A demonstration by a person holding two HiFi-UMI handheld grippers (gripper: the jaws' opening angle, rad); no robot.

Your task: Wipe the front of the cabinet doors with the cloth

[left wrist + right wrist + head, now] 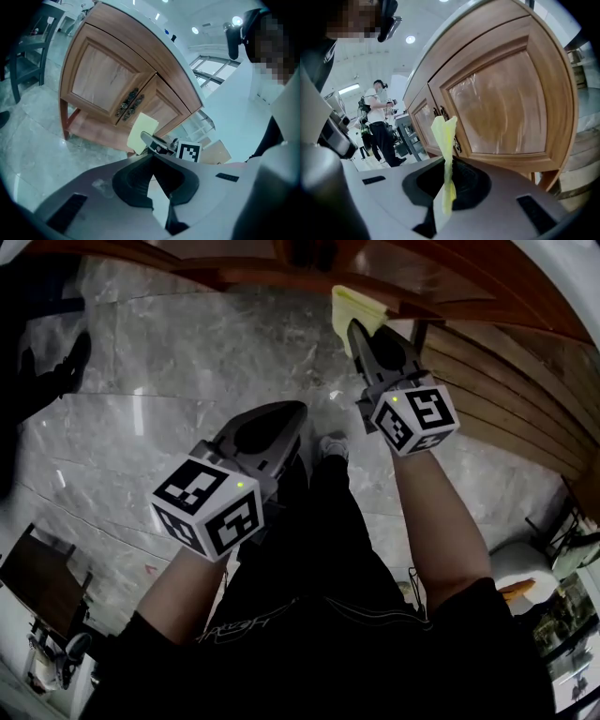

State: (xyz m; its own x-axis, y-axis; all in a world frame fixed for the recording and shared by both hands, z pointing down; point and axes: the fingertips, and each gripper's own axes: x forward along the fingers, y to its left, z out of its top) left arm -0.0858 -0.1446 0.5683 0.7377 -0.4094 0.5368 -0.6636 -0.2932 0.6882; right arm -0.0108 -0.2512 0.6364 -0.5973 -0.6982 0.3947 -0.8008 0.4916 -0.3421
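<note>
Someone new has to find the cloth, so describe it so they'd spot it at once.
Start at the wooden cabinet with two panelled doors, standing on the grey marble floor. In front of its doors, the right gripper pinches the cloth between its jaws. It is the only pale yellow thing amid brown wood and grey stone.

The floor (169,362) is grey, veined marble laid in large glossy tiles. Ahead of the right tool (354,329), a wooden cabinet (108,79) stands on the floor on short legs, its low shelf just above the tiles. A white shoe (333,444) rests on the floor between the left tool (295,411) and the right one. A dark chair (26,44) stands well off to the left of the left tool.
</note>
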